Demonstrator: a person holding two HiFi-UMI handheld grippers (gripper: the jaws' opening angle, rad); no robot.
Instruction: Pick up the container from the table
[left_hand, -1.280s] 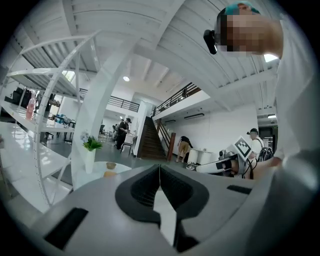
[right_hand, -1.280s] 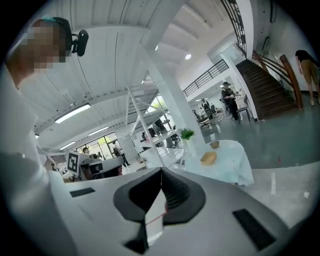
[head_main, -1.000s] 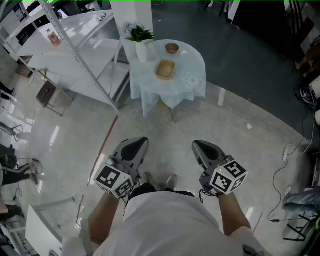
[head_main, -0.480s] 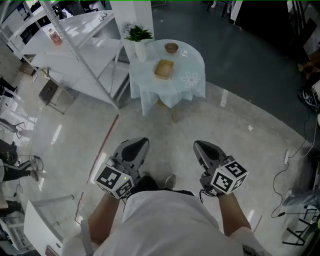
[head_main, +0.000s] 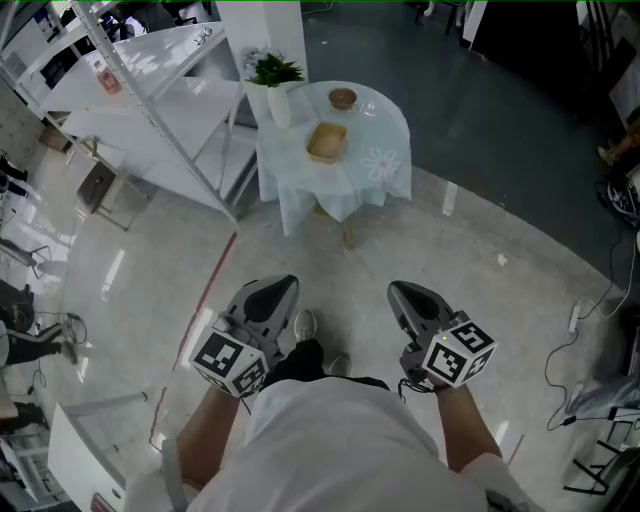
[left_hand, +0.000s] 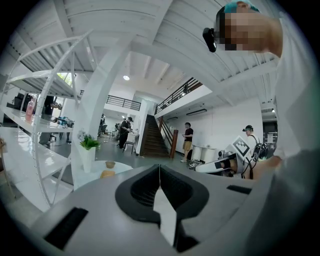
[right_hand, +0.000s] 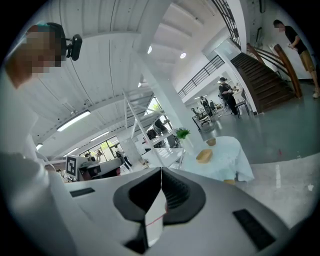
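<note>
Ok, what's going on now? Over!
Left gripper shut, empty. Right gripper shut, empty. Container on table, far ahead, untouched. Bowl and plant near it.

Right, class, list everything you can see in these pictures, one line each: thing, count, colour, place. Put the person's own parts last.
table: one, round, pale cloth, ahead on the floor
container: one, tan, middle of the table
bowl: one, brown, far side of the table
plant: one, green in a white vase, at the table's left edge
rack: one, white, left of the table
bottle: one, pink, on the rack
stairs: one flight, brown, far background
shoes: two, pale, on the floor between the grippers
left gripper: one, grey, shut and empty, held low
right gripper: one, grey, shut and empty, held low
</note>
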